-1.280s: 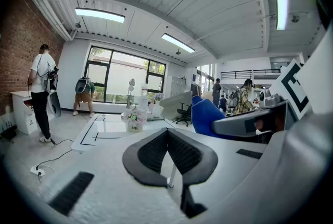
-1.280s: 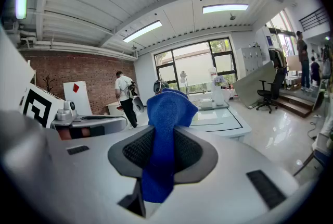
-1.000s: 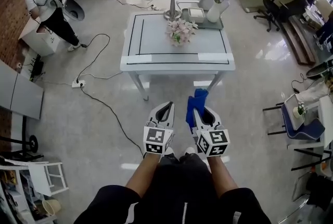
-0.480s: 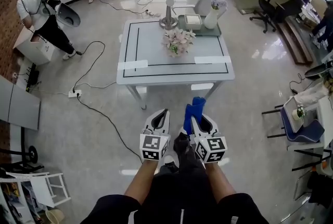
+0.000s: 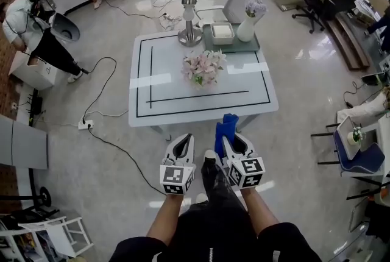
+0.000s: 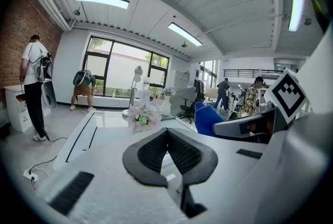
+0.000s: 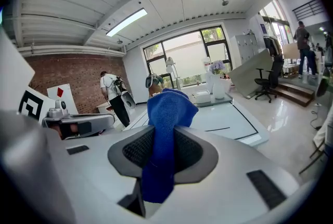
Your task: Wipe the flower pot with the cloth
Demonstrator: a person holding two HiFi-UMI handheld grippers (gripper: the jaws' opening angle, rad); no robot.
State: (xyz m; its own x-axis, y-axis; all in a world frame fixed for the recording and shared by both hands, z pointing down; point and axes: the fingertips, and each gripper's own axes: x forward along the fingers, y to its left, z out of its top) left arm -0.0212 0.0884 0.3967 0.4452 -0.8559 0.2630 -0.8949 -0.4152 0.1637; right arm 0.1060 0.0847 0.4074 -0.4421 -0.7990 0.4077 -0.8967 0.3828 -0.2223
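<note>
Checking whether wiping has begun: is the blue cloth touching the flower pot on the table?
Apart. The head view shows the cloth, clamped in the right gripper, short of the table edge, the flower pot mid-table.

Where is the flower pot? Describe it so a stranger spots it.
Start at the white table with black lines. Near its middle stands the flower pot. Its low pink blooms set it apart from the tall white vase on the tray behind.
</note>
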